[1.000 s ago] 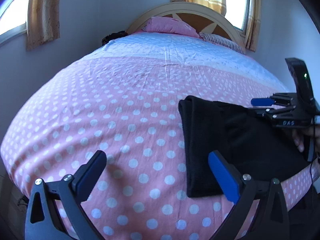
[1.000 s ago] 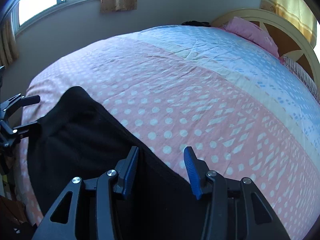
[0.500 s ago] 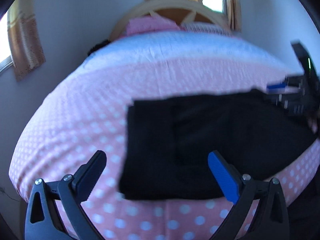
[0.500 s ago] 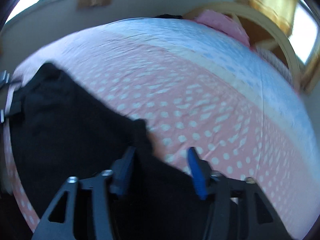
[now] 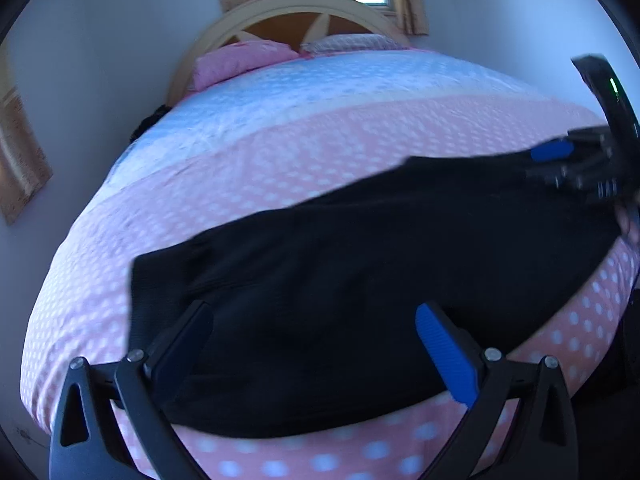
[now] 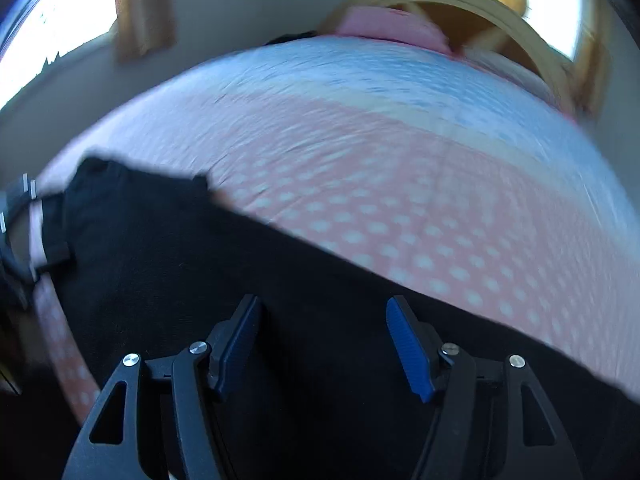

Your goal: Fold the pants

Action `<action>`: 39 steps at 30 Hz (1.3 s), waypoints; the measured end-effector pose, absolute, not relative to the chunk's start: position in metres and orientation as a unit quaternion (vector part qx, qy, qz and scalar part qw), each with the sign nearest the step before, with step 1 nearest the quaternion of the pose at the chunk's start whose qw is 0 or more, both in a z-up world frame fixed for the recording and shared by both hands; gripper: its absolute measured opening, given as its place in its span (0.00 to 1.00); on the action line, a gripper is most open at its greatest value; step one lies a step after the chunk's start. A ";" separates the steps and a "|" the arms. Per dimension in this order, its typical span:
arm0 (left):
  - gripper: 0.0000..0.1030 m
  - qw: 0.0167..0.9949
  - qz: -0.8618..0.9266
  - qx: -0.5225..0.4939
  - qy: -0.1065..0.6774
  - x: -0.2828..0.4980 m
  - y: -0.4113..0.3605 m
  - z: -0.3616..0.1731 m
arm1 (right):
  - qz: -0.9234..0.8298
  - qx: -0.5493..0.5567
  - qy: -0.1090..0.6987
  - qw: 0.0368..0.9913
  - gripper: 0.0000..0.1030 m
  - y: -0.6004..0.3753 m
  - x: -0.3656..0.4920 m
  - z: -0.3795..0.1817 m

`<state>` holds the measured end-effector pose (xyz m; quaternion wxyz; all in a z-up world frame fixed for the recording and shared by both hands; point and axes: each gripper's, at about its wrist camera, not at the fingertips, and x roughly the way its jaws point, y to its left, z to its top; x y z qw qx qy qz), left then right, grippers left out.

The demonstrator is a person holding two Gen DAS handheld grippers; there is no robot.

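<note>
Both claws swung over the pants point(image 5: 360, 280) since earlier; left gripper point(image 5: 312, 344) and right gripper point(image 6: 320, 340) gaped empty. Next: pinch the bed's point(image 5: 280, 152) near-edge fabric squarely.

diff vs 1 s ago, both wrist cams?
The left gripper swung right over the black pants, which now fill its view; the right gripper opened wider above them. Neither has taken hold. The pants stay folded on the dotted bedspread.
</note>
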<state>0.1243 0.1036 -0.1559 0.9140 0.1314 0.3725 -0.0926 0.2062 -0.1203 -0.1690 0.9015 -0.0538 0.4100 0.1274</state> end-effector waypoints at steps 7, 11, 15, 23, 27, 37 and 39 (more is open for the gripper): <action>1.00 0.910 -0.146 0.128 0.366 0.139 0.049 -0.148 | 0.025 0.015 0.404 0.914 0.63 -0.242 0.187 -0.166; 1.00 0.899 -0.146 0.094 0.401 0.158 0.032 -0.166 | 0.009 0.029 0.388 0.921 0.63 -0.275 0.184 -0.161; 1.00 0.903 -0.148 0.088 0.395 0.159 0.021 -0.150 | -0.016 0.030 0.355 0.934 0.63 -0.306 0.162 -0.131; 1.00 0.910 -0.200 0.066 0.357 0.161 -0.025 -0.129 | -0.221 0.124 0.376 0.891 0.46 -0.486 0.102 -0.116; 1.00 0.905 -0.214 0.088 0.357 0.165 -0.055 -0.137 | -0.229 0.179 0.407 0.866 0.42 -0.538 0.076 -0.129; 1.00 0.890 -0.201 0.116 0.393 0.172 -0.078 -0.157 | -0.138 0.293 0.375 0.869 0.35 -0.572 0.026 -0.146; 1.00 0.889 -0.198 0.123 0.393 0.169 -0.078 -0.156 | -0.124 0.299 0.379 0.867 0.38 -0.568 0.034 -0.154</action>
